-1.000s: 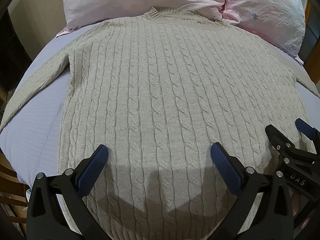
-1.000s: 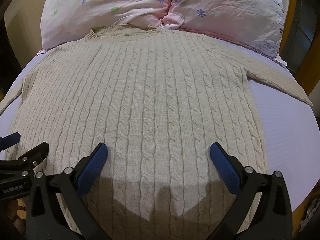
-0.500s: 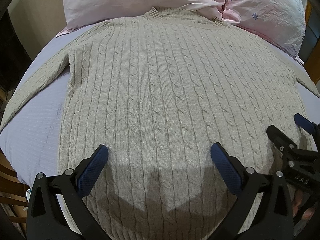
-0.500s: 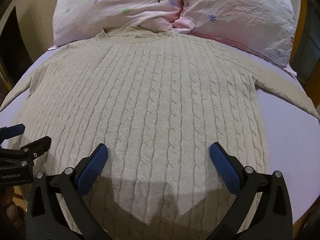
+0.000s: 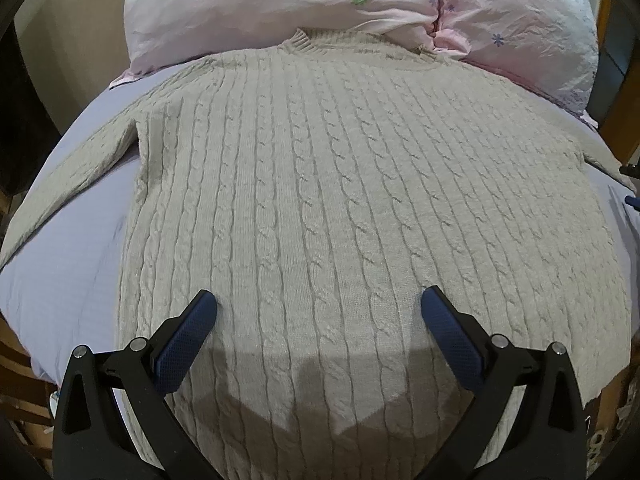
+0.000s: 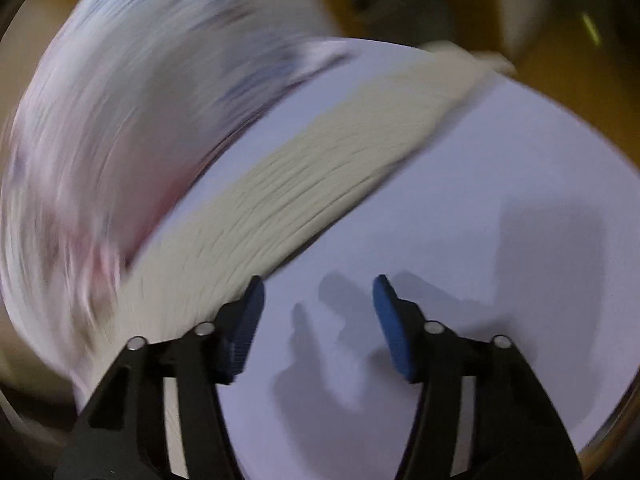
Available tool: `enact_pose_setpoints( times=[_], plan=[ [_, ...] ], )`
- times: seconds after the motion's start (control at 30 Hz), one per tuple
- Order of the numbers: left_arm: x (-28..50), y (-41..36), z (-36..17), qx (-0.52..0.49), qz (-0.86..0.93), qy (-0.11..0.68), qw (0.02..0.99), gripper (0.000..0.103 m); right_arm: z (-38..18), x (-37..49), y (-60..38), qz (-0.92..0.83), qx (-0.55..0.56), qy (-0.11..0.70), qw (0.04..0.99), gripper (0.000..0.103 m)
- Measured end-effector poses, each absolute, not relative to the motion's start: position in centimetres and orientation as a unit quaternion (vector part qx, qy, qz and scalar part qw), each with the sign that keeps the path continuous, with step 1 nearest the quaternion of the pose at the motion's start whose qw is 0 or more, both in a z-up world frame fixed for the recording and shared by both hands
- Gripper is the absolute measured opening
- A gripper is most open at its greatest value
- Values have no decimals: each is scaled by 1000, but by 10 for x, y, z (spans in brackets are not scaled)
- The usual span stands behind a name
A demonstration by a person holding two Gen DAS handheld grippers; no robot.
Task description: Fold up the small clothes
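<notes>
A beige cable-knit sweater (image 5: 340, 208) lies flat on the lilac bed sheet (image 5: 68, 264), collar toward the pillows, sleeves spread out. My left gripper (image 5: 318, 316) is open and empty above the sweater's lower middle. The right wrist view is blurred by motion. There my right gripper (image 6: 318, 300) is open and empty over bare sheet (image 6: 460, 220), just beside the sweater's right sleeve (image 6: 320, 172), which runs diagonally up to the right. A small part of the right gripper shows at the right edge of the left wrist view (image 5: 632, 184).
Two pink flowered pillows (image 5: 320, 4) lie at the head of the bed behind the collar. A wooden bed frame (image 5: 624, 128) stands at the right. The bed's near edge drops off at the lower left (image 5: 24, 364).
My right gripper has swung fast to the right, from over the sweater's body to the right sleeve, and its jaws have narrowed. My left gripper has shifted slightly back and right.
</notes>
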State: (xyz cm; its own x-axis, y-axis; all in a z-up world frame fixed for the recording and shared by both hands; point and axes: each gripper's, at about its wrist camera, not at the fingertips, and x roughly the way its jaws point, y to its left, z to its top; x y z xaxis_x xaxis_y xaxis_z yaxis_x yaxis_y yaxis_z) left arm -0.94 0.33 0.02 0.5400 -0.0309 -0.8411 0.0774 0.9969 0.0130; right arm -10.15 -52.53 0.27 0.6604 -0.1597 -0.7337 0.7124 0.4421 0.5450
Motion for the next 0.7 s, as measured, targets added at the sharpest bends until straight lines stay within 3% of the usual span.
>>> enact_pose_setpoints(
  times=[0.13,0.33,0.4,0.43,0.47,0.57,0.7],
  plan=[
    [0,28,9,-37,-79,456,886,102,-14,-124,-575,-285,536,245,756,41],
    [11,85,26,-120,-92,393,907,102,-20,-117,-611,-284,578,199,738,38],
    [14,112,30,-123,-50,380,915,102,-21,-108,-625,-295,578,193,736,29],
    [15,127,31,-129,-30,380,916,102,-21,-103,-631,-305,575,196,733,13],
    [14,139,30,-137,-17,380,915,102,-22,-97,-639,-317,570,207,730,6],
    [9,191,27,-187,36,370,909,102,-1,-86,-625,-347,514,213,755,6],
    [-2,258,23,-268,93,345,895,102,74,-38,-526,-280,351,188,874,6]
  ],
)
